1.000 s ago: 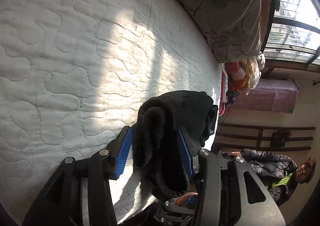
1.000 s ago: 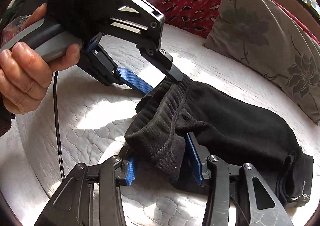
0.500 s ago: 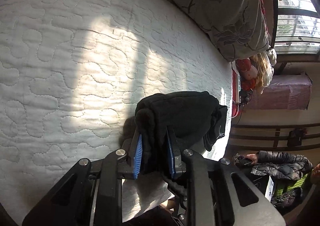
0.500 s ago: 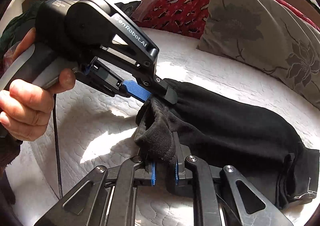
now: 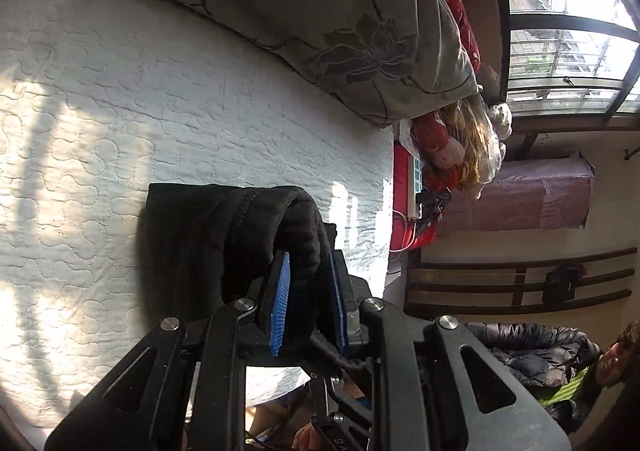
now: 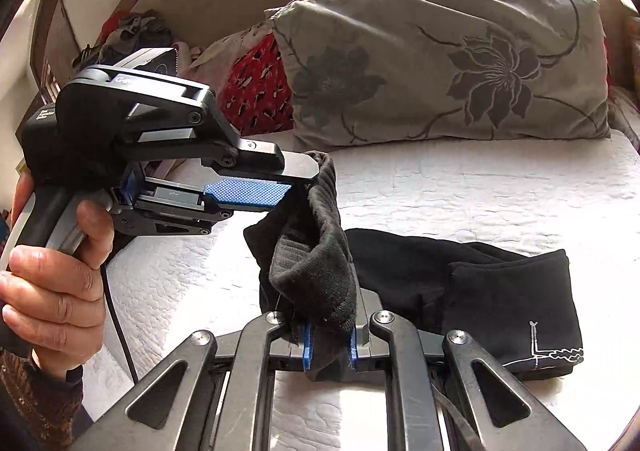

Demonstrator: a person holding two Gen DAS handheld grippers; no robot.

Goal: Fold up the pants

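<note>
Black pants (image 6: 460, 275) lie on a white quilted bed, the leg ends at the right. My right gripper (image 6: 329, 347) is shut on the ribbed waistband and lifts it off the bed. My left gripper (image 6: 298, 181), held by a hand at the left, is shut on the other part of the waistband. In the left wrist view the left gripper (image 5: 308, 303) pinches the thick black waistband (image 5: 280, 219) between its blue pads (image 5: 280, 311), and the pants hang down onto the bed.
A grey flowered pillow (image 6: 440, 79) and red patterned bedding (image 6: 252, 91) lie at the head of the bed (image 6: 480, 187). The bed edge, a red object with a power strip (image 5: 412, 187), and a seated person (image 5: 560, 367) show at the right.
Both grippers closed from open onto the waistband and lifted it. The pants have been drawn up off the bed, and both views have swung toward the pillow.
</note>
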